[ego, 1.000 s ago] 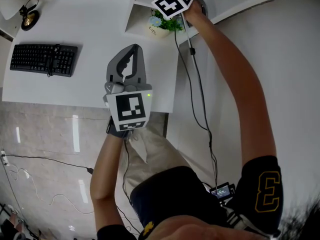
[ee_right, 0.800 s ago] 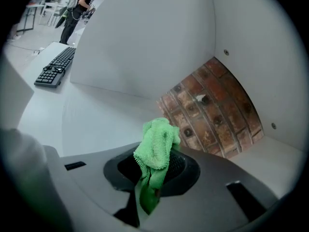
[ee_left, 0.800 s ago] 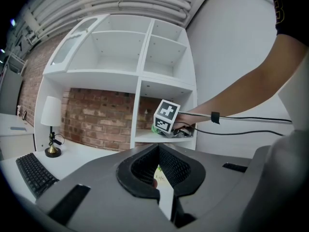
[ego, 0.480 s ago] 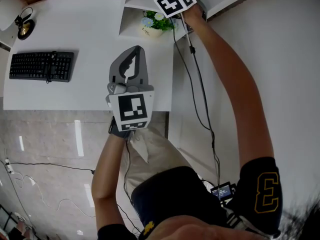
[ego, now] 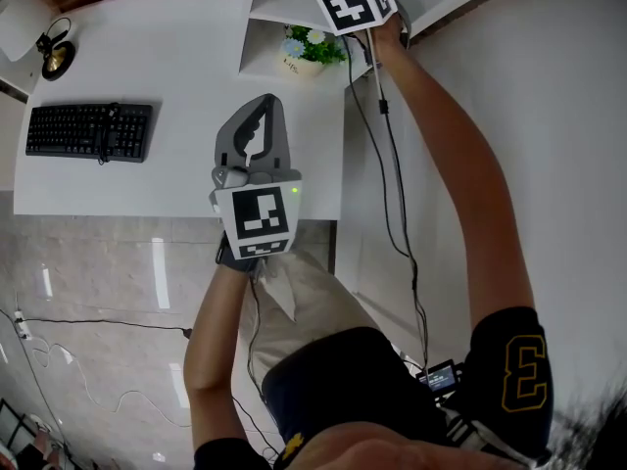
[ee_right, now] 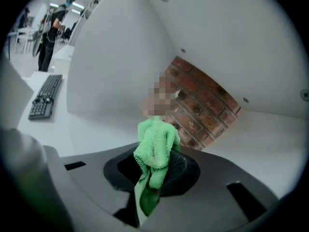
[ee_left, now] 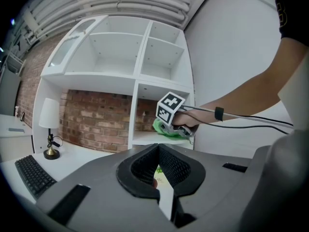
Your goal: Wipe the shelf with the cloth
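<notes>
The right gripper (ee_right: 153,175) was clenched on a green cloth (ee_right: 154,146), which bunched up out of the shut jaws and hung down between them. In the head view this gripper reached into an open compartment of the white shelf (ego: 284,3) at the top of the frame, its marker cube just above a small potted plant (ego: 312,49) standing on the level below. From the left gripper view the cloth showed under that cube, low against the shelf board at mid-frame – whether it pressed on the board could not be made out. Inside the compartment the right gripper view showed white walls and a brick back wall (ee_right: 203,105). The left gripper (ego: 257,106) hung over the white desk (ego: 176,57) at the centre of the head view, well apart from the shelf, jaws closed together and holding nothing. A black keyboard (ego: 88,130) lay at the left of the desk, and a lamp (ee_left: 48,114) stood at the left edge of the left gripper view.
</notes>
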Demonstrator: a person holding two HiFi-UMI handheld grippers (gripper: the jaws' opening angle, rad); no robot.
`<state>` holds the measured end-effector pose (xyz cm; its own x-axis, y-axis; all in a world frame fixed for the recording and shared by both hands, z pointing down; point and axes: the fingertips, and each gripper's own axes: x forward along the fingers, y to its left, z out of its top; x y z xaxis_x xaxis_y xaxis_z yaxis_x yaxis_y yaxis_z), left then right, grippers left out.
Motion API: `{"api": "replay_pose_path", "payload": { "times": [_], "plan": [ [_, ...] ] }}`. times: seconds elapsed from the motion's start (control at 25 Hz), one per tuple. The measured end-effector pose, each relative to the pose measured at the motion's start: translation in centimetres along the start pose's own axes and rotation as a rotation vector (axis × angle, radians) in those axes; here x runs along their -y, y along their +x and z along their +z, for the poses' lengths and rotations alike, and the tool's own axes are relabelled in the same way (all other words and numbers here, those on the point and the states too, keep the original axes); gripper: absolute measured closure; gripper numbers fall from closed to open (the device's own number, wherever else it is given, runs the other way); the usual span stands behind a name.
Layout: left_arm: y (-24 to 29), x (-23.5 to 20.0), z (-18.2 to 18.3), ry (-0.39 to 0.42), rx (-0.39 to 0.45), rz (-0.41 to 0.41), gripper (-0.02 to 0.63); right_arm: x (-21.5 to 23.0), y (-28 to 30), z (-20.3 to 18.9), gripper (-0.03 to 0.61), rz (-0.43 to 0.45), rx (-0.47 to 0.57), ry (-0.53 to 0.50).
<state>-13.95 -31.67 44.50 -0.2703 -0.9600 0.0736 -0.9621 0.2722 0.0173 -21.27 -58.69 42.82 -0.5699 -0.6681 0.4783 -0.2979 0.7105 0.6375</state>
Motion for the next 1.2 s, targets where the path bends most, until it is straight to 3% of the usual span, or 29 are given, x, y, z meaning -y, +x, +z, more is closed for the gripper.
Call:
{"api": "replay_pose_path", "payload": {
  "times": [0.12, 0.28, 0.36, 0.8, 1.2],
  "plan": [
    [-0.4, -1.0, 0.1, -0.001, -0.003, 0.019, 0.598, -2.2, -2.1, 1.1, 0.532, 0.079, 0.030, 0.118],
    [-0.8, -2.2, 0.1, -0.009, -0.005, 0.042, 0.598, -5.6, -5.0, 6.3, 0.532, 0.142, 0.231, 0.093],
    [-0.9, -2.6, 0.1, -0.013, -0.007, 0.050, 0.598, -7.3, -5.5, 7.4, 0.532, 0.172, 0.268, 0.108],
    [-0.5, -3.2, -1.7, -0.027, -0.028, 0.054, 0.598, -12.6, -4.0, 5.9, 0.531, 0.230, 0.286, 0.302],
    [0.0, -2.4, -2.3, -0.027, -0.041, 0.036, 0.598, -11.8, -4.1, 4.3, 0.532, 0.199, 0.307, 0.326]
  ]
}}
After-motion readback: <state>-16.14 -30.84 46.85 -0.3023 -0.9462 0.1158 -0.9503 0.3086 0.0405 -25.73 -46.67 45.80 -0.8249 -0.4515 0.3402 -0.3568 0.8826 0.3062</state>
